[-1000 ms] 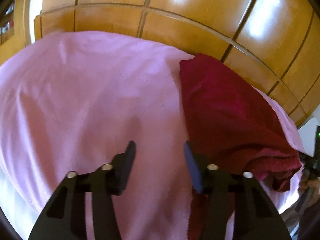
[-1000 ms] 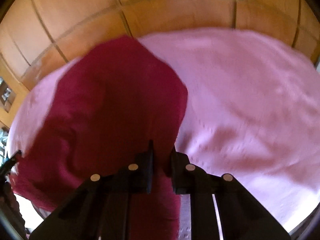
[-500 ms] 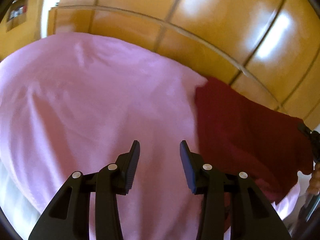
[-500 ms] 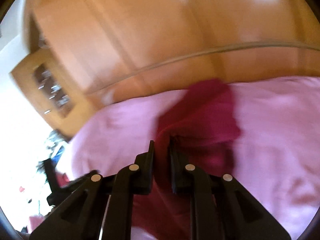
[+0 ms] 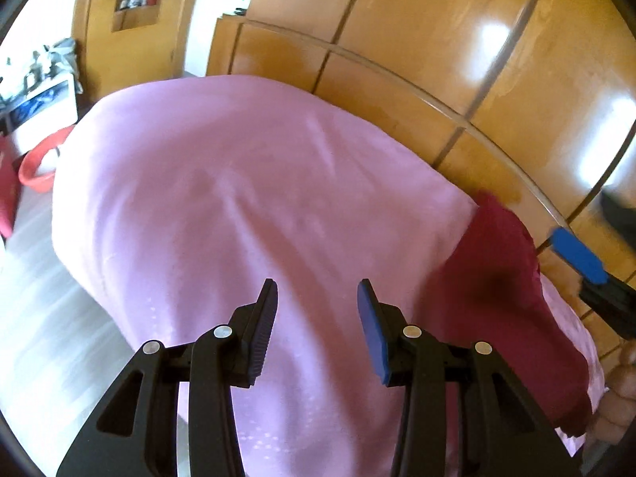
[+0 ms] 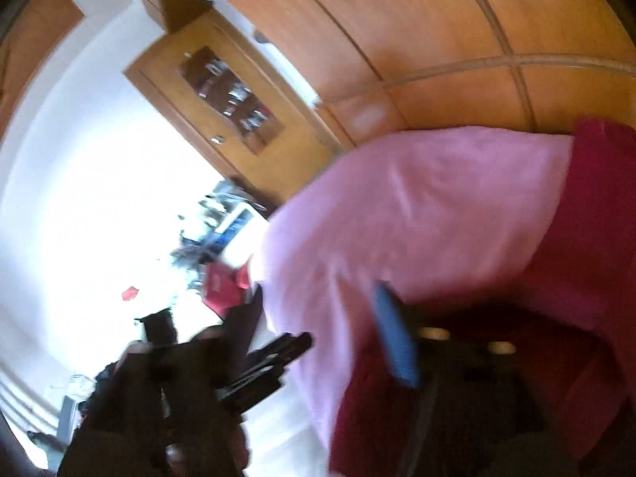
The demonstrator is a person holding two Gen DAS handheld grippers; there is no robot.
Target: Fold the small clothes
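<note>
Left wrist view, left gripper [image 5: 317, 298] jaws still wide, red garment [image 5: 505, 310] now further right, right jaws blurred, state unclear.

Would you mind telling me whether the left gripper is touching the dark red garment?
Apart. The left wrist view shows the left gripper open over the pink sheet, with sheet visible between it and the garment.

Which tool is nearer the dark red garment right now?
Right. The right tool sits just past the dark red garment at its far edge; the left tool hangs open over the pink sheet beside it.
</note>
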